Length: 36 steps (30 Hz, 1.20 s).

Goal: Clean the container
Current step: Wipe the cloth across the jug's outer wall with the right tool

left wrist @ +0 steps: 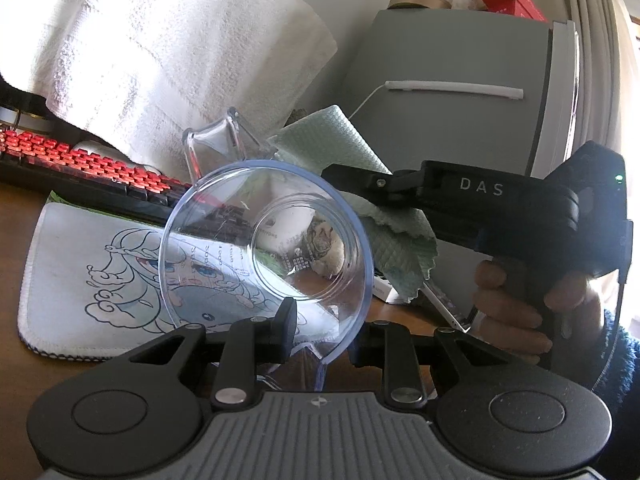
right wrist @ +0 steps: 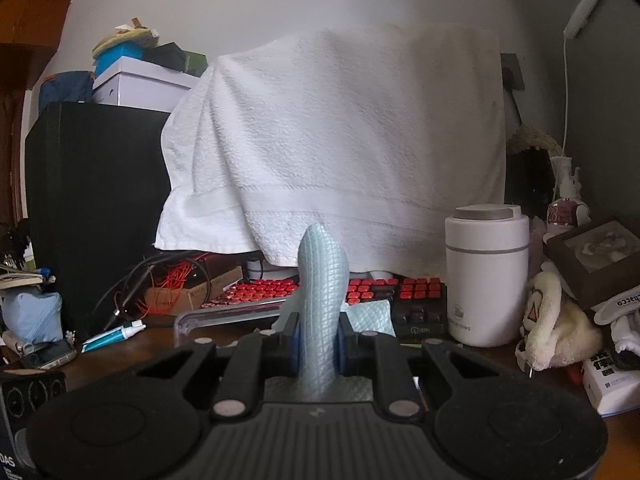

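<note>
A clear plastic measuring jug point(left wrist: 224, 256) lies tilted with its mouth facing the left wrist camera, its handle point(left wrist: 216, 144) at the far side. My left gripper point(left wrist: 322, 334) is shut on the jug's near rim by the spout. My right gripper point(left wrist: 352, 178) comes in from the right, held by a hand point(left wrist: 512, 312), shut on a pale green cloth point(left wrist: 392, 236) that hangs against the jug's upper right rim. In the right wrist view the cloth point(right wrist: 322, 280) stands up between the fingers of the right gripper point(right wrist: 318, 340), with a clear edge of the jug point(right wrist: 228, 316) just beyond.
On the brown desk are a red-keyed keyboard point(left wrist: 80, 160) and a printed cloth mat point(left wrist: 80, 272). A white towel point(right wrist: 340, 140) drapes behind. A white canister point(right wrist: 486, 276), a plush toy point(right wrist: 556, 320) and a toothpaste tube point(right wrist: 114, 334) stand around. A grey fridge point(left wrist: 460, 100) is at the right.
</note>
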Motion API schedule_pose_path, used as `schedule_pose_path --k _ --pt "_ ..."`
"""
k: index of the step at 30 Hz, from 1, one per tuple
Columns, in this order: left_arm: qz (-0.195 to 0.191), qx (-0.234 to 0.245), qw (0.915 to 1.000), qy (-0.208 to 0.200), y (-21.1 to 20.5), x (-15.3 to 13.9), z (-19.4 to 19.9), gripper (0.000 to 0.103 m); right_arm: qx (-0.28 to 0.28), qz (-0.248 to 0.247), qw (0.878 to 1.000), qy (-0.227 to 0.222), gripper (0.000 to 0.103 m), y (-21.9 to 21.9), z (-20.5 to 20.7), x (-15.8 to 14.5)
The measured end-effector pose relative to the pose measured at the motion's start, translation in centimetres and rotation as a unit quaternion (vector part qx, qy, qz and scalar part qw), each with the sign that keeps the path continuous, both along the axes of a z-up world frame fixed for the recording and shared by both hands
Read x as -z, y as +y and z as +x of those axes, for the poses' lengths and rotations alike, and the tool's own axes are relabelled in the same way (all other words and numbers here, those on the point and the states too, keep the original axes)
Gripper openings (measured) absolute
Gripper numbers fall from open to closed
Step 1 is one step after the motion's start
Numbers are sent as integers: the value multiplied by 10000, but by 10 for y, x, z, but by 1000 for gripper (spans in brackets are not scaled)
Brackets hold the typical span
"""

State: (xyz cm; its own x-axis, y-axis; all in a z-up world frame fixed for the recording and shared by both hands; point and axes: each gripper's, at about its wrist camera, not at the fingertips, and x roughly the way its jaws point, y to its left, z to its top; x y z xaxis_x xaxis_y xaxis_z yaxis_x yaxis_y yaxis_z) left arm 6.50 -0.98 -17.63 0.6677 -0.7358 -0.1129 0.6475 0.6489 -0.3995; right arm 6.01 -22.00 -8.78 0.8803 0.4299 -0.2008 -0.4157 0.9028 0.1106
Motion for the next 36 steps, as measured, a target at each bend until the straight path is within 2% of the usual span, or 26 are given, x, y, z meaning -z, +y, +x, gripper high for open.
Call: schedule_pose_path --k 9,14,21,26,31,36 --pt "-33 -7 10000 32 0 0 1 26 -877 -25 9959 -213 16 16 -32 5" --pt "-38 -6 10000 41 1 0 0 26 -868 -105 9958 -284 16 14 -31 4" --pt "-47 -10 10000 45 0 0 0 25 -200 59 9996 -178 16 -10 -7 7" --pt "-11 1 10000 30 0 0 0 26 -47 260 9996 -39 16 -20 -2 8" --pt "-30 -1 10000 43 1 0 0 26 -174 281 9995 6 16 -13 -10 8" --pt "-55 -5 10000 60 1 0 0 26 -757 114 9970 -110 16 4 -28 7"
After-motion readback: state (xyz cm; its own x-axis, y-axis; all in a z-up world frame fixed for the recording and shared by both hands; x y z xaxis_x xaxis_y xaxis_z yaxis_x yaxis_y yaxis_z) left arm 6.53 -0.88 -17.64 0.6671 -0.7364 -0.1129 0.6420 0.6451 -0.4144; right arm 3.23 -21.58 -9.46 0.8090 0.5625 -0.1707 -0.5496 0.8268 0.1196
